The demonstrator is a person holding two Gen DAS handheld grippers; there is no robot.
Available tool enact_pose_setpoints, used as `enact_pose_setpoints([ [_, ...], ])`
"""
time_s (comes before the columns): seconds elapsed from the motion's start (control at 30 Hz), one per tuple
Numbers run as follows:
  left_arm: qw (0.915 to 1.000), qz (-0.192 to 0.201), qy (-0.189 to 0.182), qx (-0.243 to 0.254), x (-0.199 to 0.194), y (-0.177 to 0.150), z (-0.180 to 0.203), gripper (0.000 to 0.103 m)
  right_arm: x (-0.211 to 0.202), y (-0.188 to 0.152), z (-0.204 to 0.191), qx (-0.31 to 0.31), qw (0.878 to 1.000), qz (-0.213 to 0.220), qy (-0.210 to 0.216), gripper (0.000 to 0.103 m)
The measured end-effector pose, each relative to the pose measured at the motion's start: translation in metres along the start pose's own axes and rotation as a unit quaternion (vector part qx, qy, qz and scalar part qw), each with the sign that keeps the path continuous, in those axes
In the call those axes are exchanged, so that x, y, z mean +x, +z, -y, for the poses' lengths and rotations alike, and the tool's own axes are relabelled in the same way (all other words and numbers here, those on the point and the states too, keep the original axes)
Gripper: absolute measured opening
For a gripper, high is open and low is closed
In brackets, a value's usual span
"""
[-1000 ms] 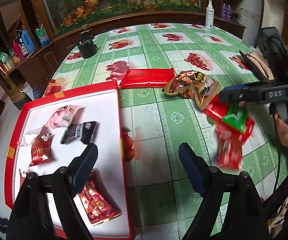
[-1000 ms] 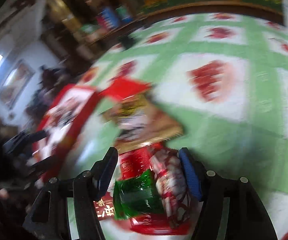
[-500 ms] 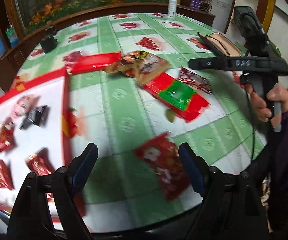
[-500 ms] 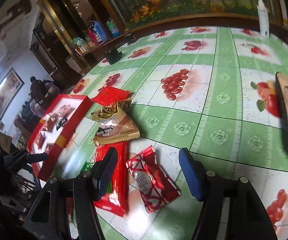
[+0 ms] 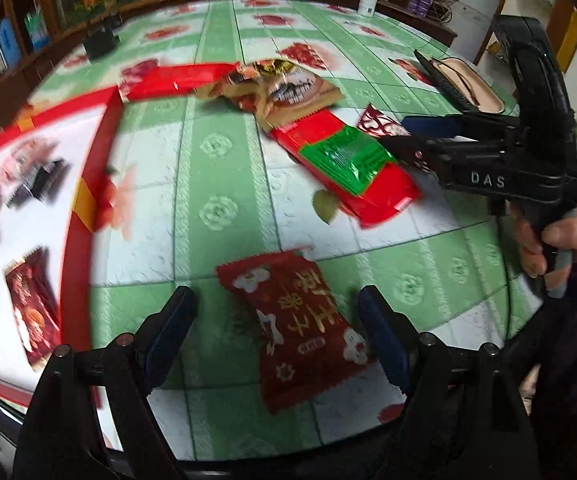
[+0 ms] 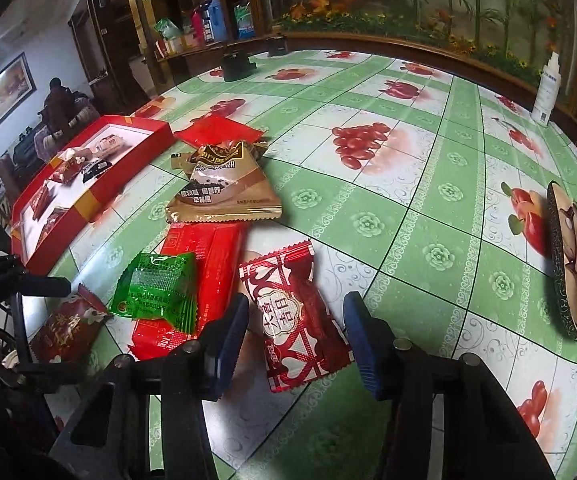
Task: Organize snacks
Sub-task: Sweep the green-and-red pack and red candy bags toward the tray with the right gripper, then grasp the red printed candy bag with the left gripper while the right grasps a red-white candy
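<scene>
My left gripper [image 5: 276, 328] is open and straddles a dark red snack packet with gold characters [image 5: 296, 328], which lies flat near the table's front edge; it also shows in the right wrist view [image 6: 68, 328]. My right gripper [image 6: 294, 332] is open around a red-and-white heart-patterned packet [image 6: 292, 316]. Left of it lie a green packet [image 6: 156, 288] on a long red packet [image 6: 204, 268], a brown-gold bag [image 6: 224, 188] and a flat red packet [image 6: 218, 130]. The red tray [image 6: 84, 204] holds several small snacks.
An open glasses case [image 6: 576, 260] lies at the table's right. A white bottle [image 6: 546, 88] stands at the far edge and a black object [image 6: 238, 66] at the far left. The table's front edge is close under both grippers.
The left gripper has swung right from over the tray to the dark red packet. The right gripper let the packets go, pulled back, and now straddles the heart-patterned packet.
</scene>
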State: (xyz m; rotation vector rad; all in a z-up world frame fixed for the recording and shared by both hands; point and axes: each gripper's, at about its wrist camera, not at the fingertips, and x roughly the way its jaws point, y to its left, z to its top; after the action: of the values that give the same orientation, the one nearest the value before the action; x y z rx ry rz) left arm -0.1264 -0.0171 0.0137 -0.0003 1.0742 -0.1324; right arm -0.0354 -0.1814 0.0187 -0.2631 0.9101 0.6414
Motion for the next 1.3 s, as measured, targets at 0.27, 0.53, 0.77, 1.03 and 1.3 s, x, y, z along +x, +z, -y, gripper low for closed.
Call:
enact_pose_setpoints([
  [0.27, 0.9992, 0.029, 0.016, 0.023, 0.0, -0.002, -0.007, 0.057, 0.001, -0.001, -0.013, -0.027, 0.999, 0.014, -0.042, 0.031],
  [0.53, 0.9976, 0.048, 0.004, 0.049, -0.003, -0.003, -0.005, 0.038, -0.001, -0.002, -0.009, 0.001, 0.998, 0.02, -0.052, 0.028],
  [0.77, 0.9955, 0.06, -0.003, 0.073, -0.008, -0.009, 0.002, 0.035, -0.005, -0.002, 0.01, 0.056, 0.996, 0.029, -0.055, 0.028],
  [1.03, 0.9866, 0.115, 0.05, 0.104, -0.029, -0.007, 0.007, 0.035, -0.012, -0.003, 0.019, 0.089, 0.993, 0.05, -0.056, 0.028],
  [1.3, 0.9817, 0.142, 0.079, 0.099, -0.043, -0.001, -0.002, 0.035, -0.013, -0.002, 0.025, 0.106, 0.991, 0.052, -0.055, 0.028],
])
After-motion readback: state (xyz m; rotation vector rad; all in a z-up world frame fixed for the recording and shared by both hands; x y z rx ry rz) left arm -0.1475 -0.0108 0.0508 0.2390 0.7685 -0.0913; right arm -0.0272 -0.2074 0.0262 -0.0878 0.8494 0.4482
